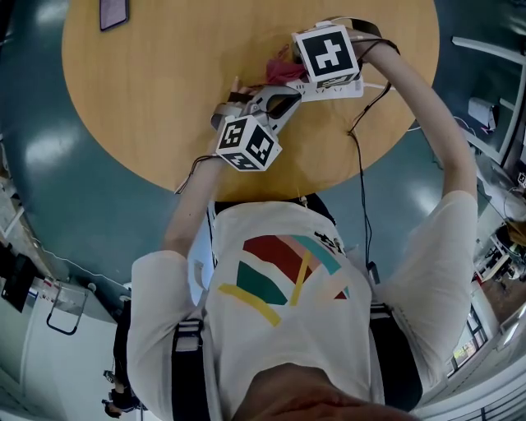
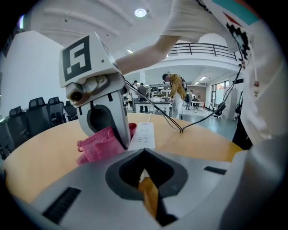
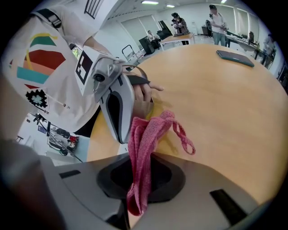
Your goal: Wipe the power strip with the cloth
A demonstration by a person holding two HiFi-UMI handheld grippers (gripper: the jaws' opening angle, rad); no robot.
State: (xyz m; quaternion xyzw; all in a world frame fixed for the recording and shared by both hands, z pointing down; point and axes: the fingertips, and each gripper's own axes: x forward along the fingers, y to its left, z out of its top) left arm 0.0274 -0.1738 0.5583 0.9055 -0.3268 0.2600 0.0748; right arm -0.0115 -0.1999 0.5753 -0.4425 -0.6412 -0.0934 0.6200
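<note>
A white power strip lies on the round wooden table, near its front edge. My right gripper hangs over the strip's left end, shut on a pink cloth. In the right gripper view the cloth runs up between the jaws, with a loop hanging free. My left gripper is shut, its tips right at the near end of the strip. Nothing shows between its jaws. From the left gripper view, the right gripper stands on the bunched cloth beside the strip.
A dark phone lies at the table's far left. Black cables drop from the right gripper over the table's front edge. Beyond the table are office chairs, desks and people.
</note>
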